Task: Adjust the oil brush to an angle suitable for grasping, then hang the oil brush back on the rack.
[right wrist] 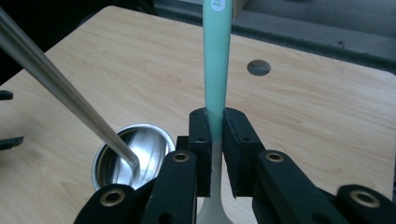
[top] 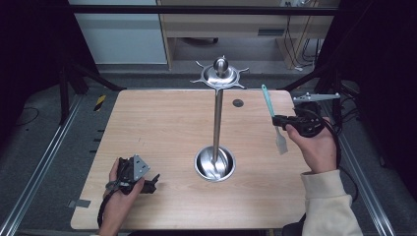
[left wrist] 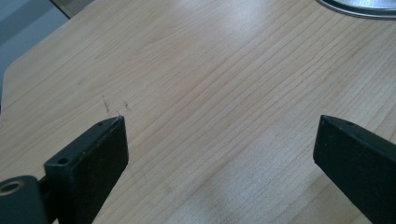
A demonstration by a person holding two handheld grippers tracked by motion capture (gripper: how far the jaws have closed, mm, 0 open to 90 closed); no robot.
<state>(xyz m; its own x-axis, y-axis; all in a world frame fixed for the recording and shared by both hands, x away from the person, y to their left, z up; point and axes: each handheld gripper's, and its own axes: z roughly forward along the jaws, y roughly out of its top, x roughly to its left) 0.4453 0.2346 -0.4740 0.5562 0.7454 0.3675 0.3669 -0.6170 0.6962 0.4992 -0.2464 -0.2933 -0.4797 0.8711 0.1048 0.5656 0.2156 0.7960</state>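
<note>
A steel utensil stand rises from a round bowl base (top: 215, 163) at the table's middle, its thin pole (top: 217, 120) ending in a hooked crown (top: 220, 74). My right gripper (top: 281, 119) is lifted over the table's right side and shut on a spatula (top: 273, 118) with a teal handle and pale blade; the handle points up and away, the blade hangs down. In the right gripper view the two jaws pinch the teal handle (right wrist: 216, 70), with the pole (right wrist: 60, 88) and bowl base (right wrist: 133, 161) off to the left. My left gripper (top: 153, 183) rests on the table's near left, open, with bare wood between its fingers (left wrist: 93, 154).
The wooden table (top: 162, 128) has a small round hole (top: 238, 103) near its far right. Metal rails run along both sides of the table. A cabinet and shelving stand beyond the far edge. A cable trails from the right gripper.
</note>
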